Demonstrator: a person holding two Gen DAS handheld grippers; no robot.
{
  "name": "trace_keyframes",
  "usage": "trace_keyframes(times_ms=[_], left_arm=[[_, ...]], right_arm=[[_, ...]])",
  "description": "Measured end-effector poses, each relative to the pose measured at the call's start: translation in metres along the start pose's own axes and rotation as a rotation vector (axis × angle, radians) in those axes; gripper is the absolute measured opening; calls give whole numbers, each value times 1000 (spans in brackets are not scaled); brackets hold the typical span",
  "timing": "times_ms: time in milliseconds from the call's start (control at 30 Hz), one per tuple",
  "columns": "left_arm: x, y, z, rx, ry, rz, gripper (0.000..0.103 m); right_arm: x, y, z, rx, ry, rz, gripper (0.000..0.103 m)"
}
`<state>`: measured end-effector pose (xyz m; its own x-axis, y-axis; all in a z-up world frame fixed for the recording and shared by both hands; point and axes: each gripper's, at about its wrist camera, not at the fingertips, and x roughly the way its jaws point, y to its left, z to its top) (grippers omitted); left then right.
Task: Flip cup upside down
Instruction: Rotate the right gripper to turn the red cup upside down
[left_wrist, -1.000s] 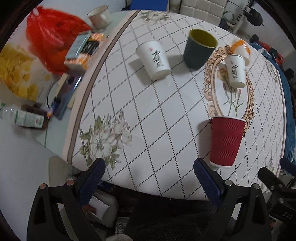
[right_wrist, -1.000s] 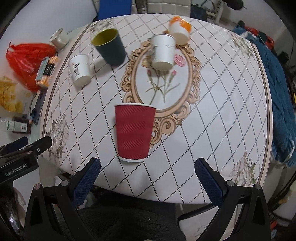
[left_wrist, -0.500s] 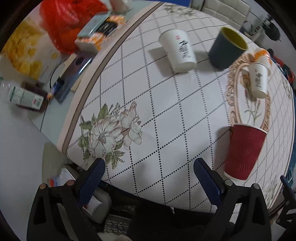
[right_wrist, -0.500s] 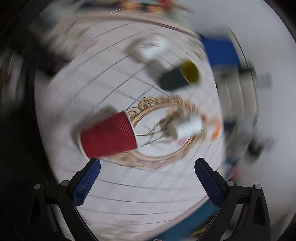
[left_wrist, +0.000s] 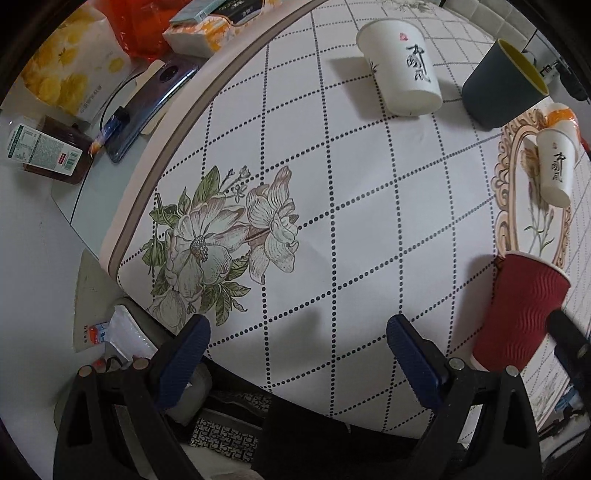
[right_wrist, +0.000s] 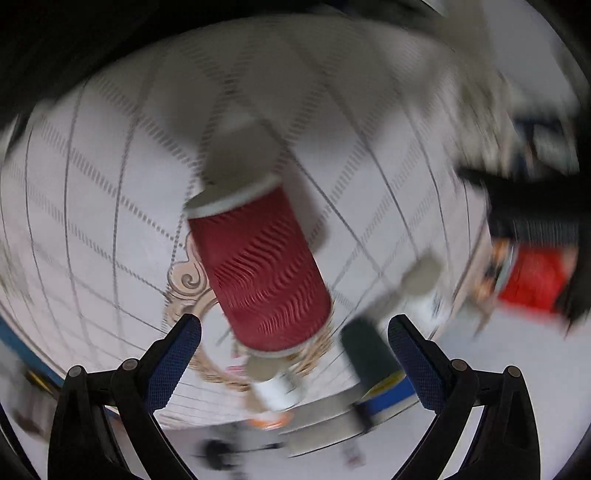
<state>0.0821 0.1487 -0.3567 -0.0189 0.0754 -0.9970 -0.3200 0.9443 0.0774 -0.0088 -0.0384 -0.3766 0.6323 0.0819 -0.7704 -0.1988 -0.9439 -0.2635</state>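
A red ribbed paper cup (left_wrist: 517, 314) stands upright on the patterned tablecloth (left_wrist: 351, 221) near the table's front edge. My left gripper (left_wrist: 299, 350) is open and empty, over the front edge to the left of the cup. In the blurred right wrist view the scene is rolled nearly upside down; the red cup (right_wrist: 258, 269) sits just ahead of my open right gripper (right_wrist: 295, 354), between the lines of its fingers, not touched. A black part of the right gripper (left_wrist: 569, 339) shows beside the cup in the left wrist view.
Two white paper cups (left_wrist: 402, 70) (left_wrist: 554, 166), a dark green cup (left_wrist: 502, 85) and an orange-lidded cup (left_wrist: 561, 114) stand further back. A phone (left_wrist: 147, 107), packets (left_wrist: 44, 151) and a red bag (left_wrist: 147, 14) lie on the side surface at left.
My right gripper has rolled over almost upside down and closed in on the red cup. My left gripper has drifted left and nearer to the table.
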Motion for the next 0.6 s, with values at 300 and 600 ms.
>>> trace_keyframes(times_ms=[300,600], left_arm=[[19,-1,-3,-10,29,10,98],[30,6,-5,-22,53,6,98]], right_arm=[[25,34,5,-342,-58,-123,103],[52,34,-7,-380,-52,-102,101]])
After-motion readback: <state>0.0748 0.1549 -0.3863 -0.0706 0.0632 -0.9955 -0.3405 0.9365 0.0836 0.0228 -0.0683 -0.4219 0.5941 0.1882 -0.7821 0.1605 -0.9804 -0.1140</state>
